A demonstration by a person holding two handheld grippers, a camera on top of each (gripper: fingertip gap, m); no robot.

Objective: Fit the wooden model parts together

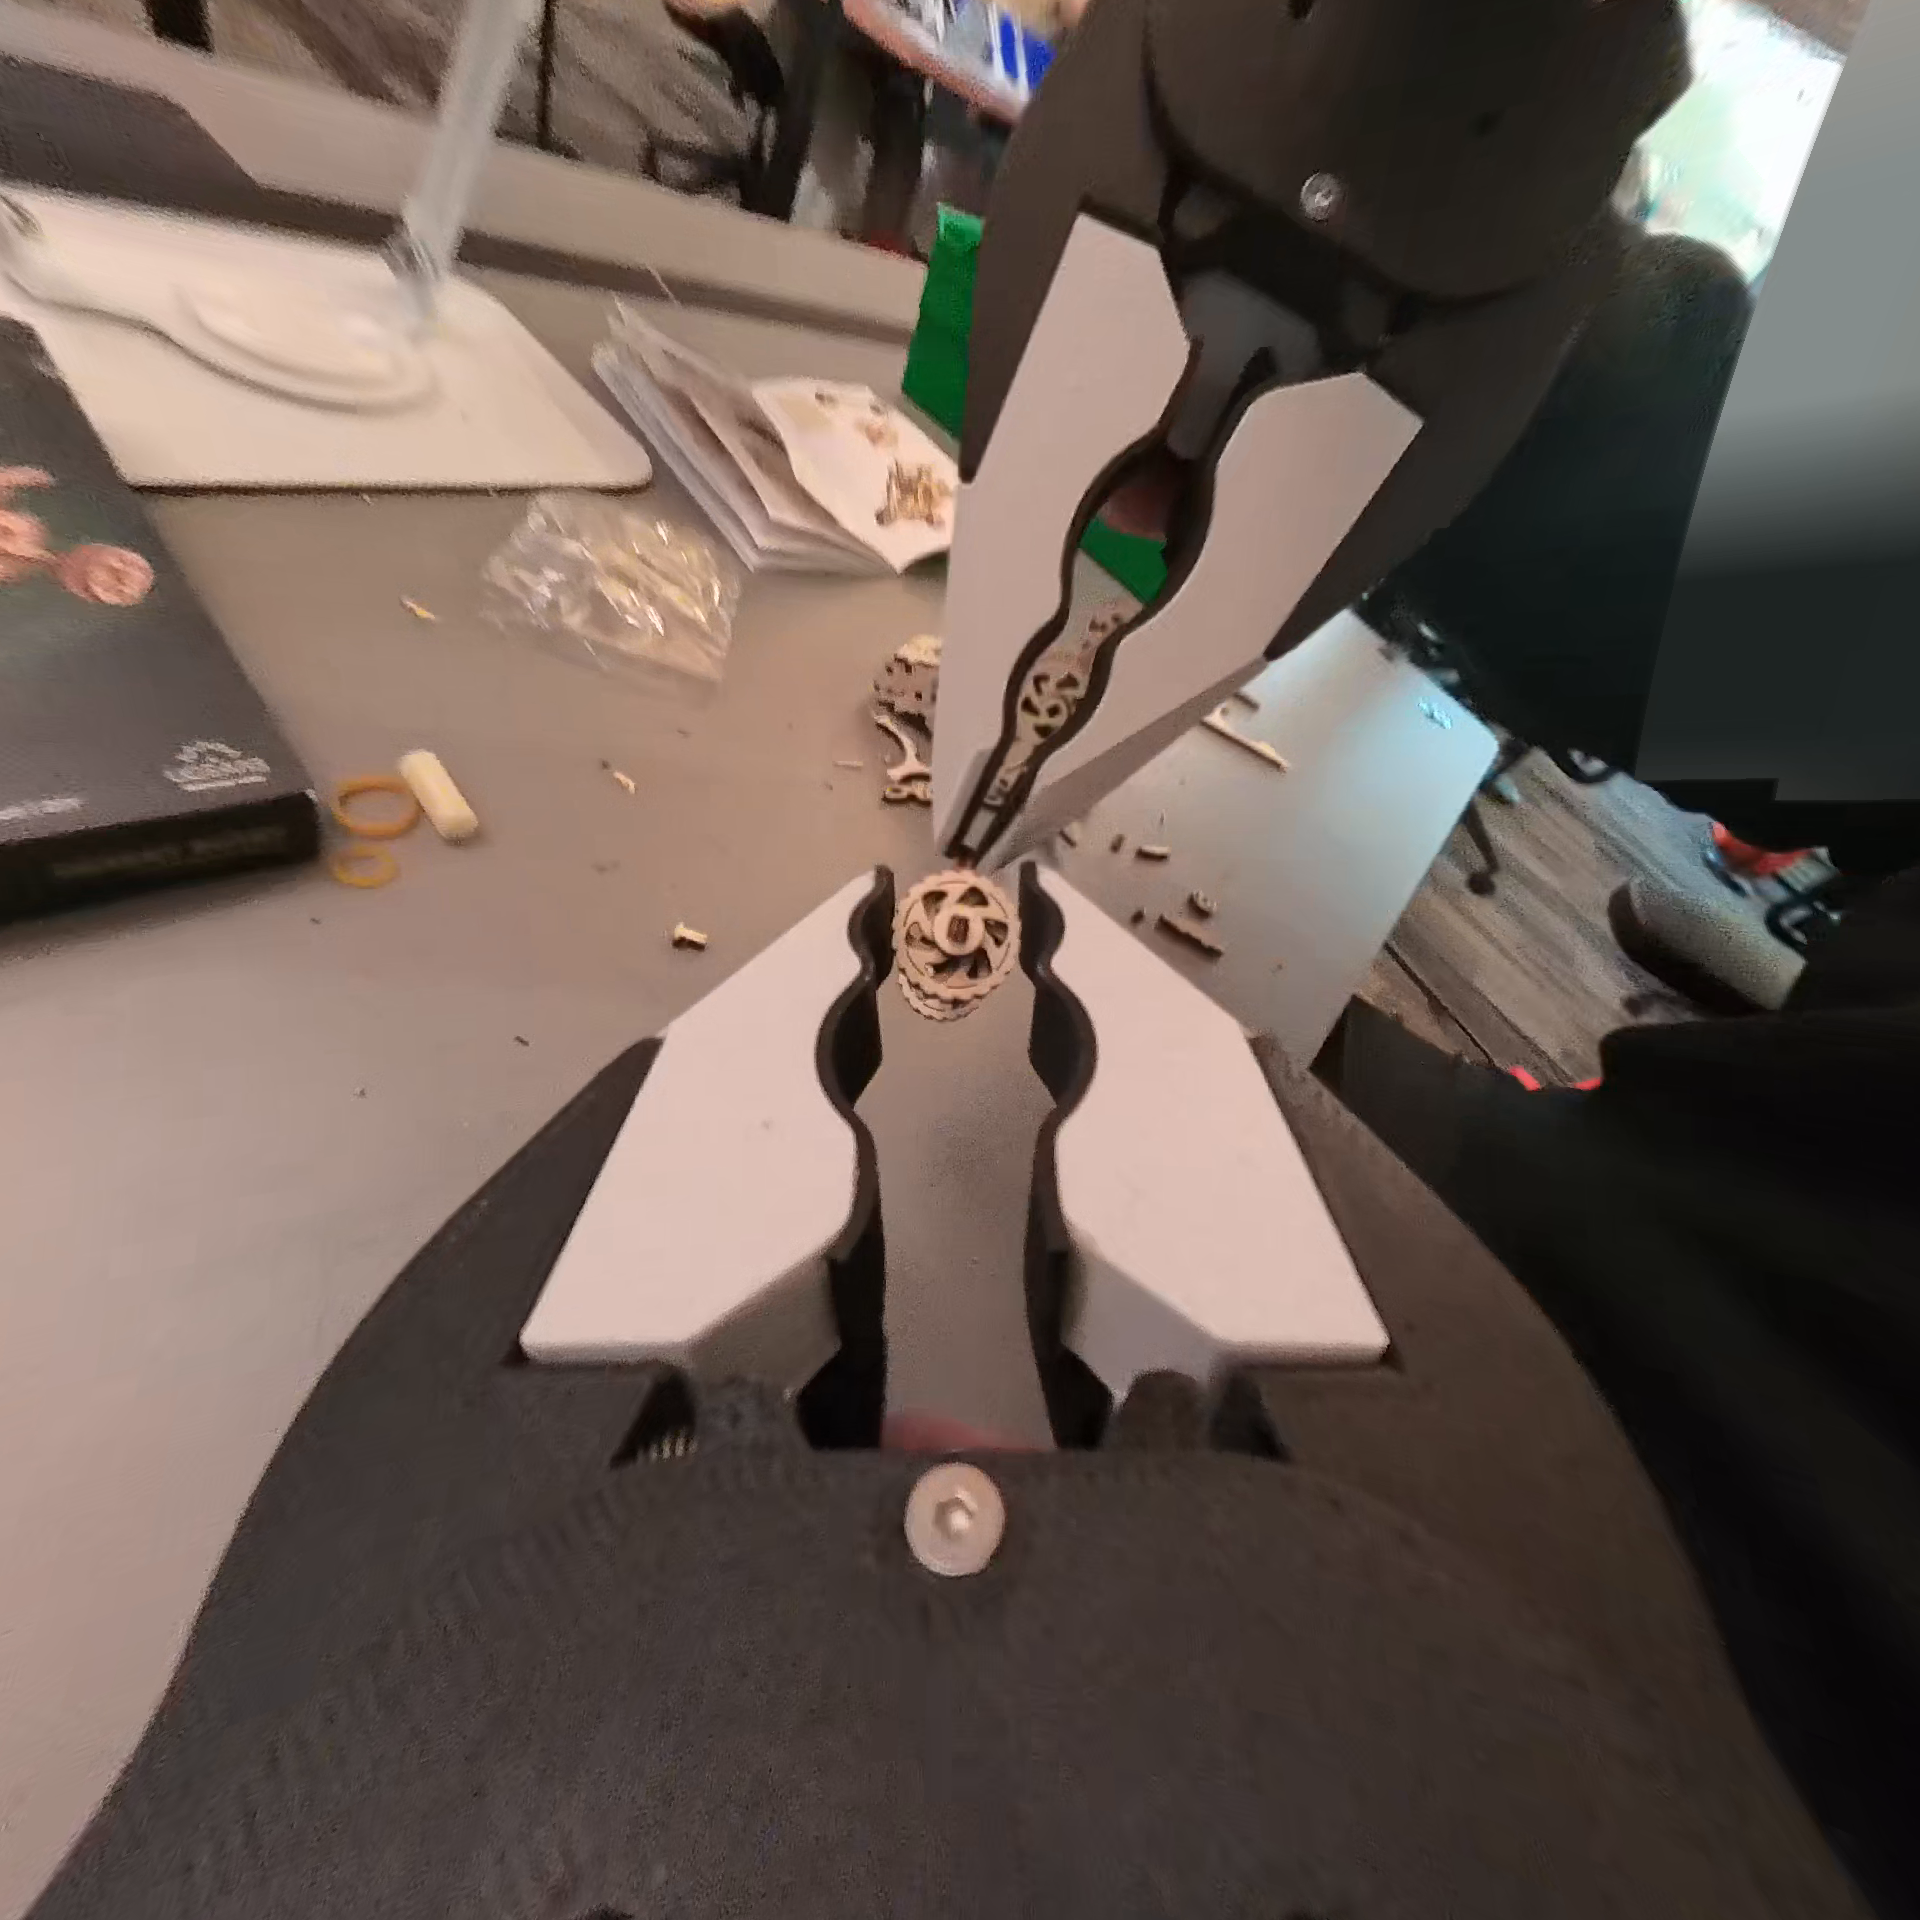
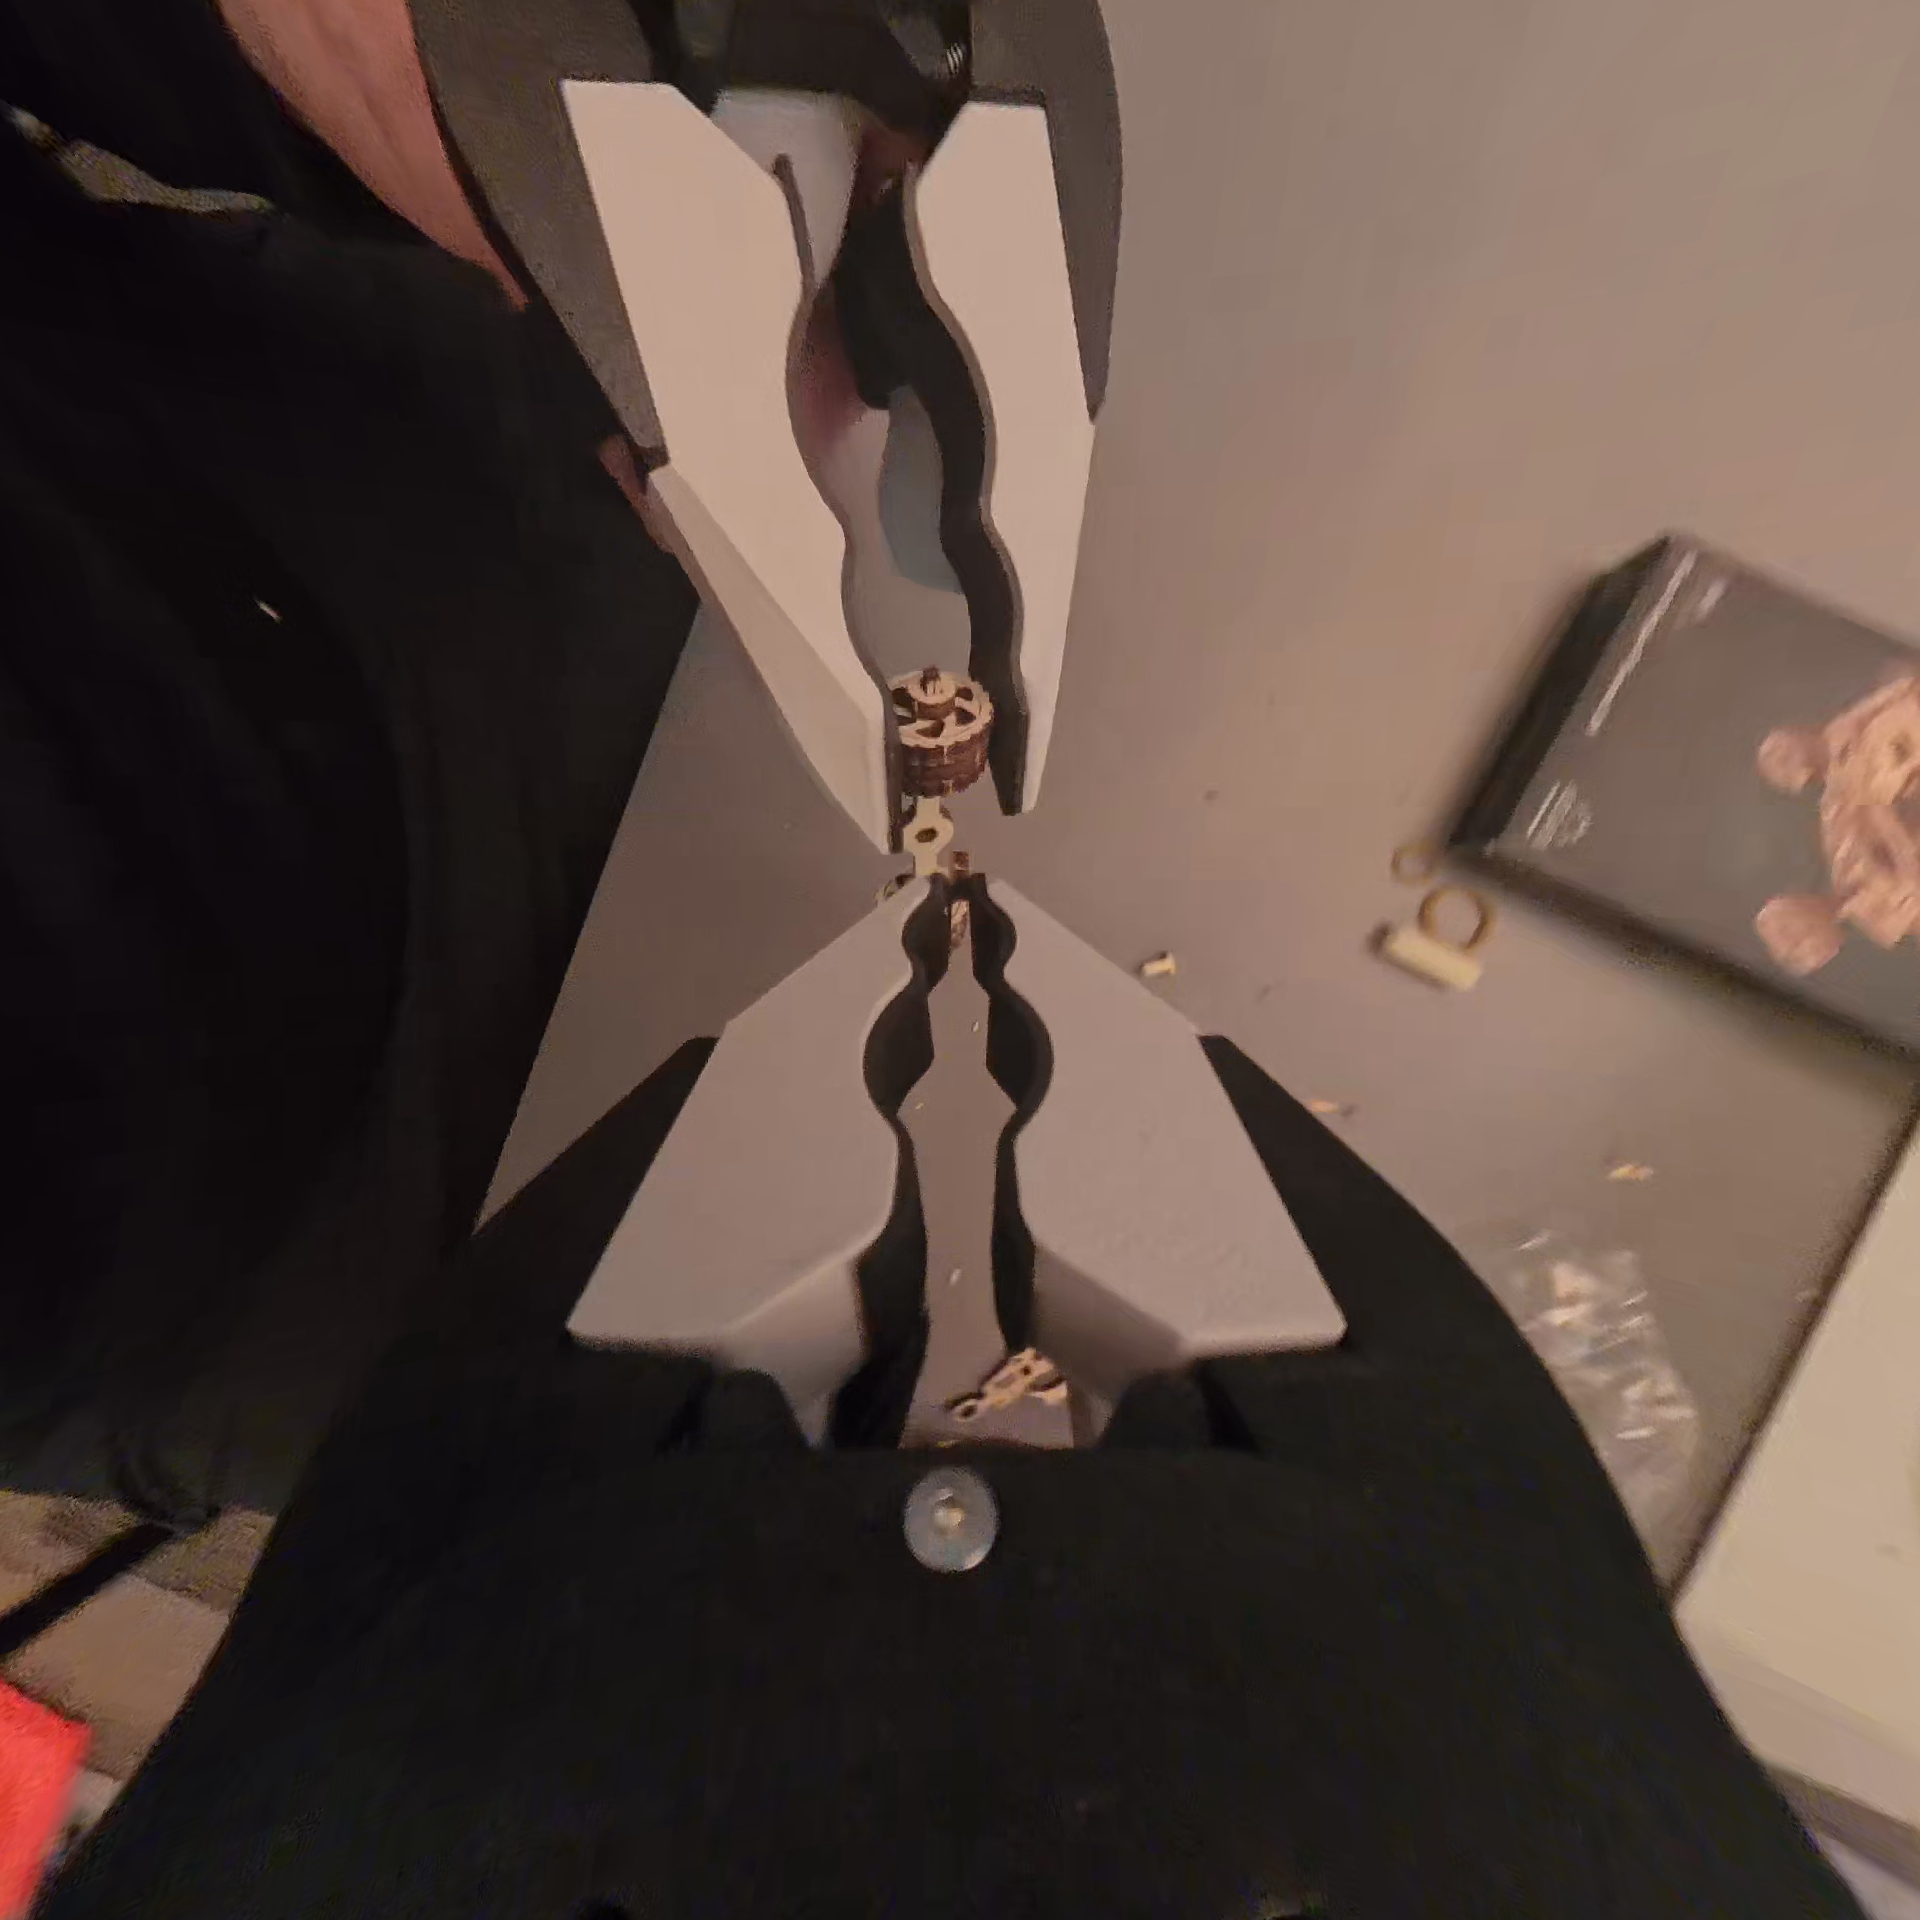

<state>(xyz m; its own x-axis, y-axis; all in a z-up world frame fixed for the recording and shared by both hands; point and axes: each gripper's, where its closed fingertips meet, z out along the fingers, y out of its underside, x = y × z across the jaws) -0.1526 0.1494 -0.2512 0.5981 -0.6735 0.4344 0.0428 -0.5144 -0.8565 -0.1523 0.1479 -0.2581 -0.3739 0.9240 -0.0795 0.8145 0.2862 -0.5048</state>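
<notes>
Two small wooden pieces meet in mid-air above the grey bench (image 1: pixel 312 1039): a toothed gear stack (image 1: pixel 958 948) pinched in the left gripper (image 1: pixel 958 914) jaws, and a thin fretwork strip (image 2: pixel 927 847) pinched in the right gripper (image 2: pixel 951 896) jaws. Both look light, stiff and brittle; grip edges, press gently.

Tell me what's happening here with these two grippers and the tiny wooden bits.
A person is assembling a small wooden model with two hand-held grippers. The left gripper is shut on a round stack of wooden gears, held above the grey table. The right gripper pinches a thin flat wooden piece and meets the gears tip to tip. They look nearly joined, though full seating is unclear. Loose parts, rubber bands and the kit box lie around.
</notes>
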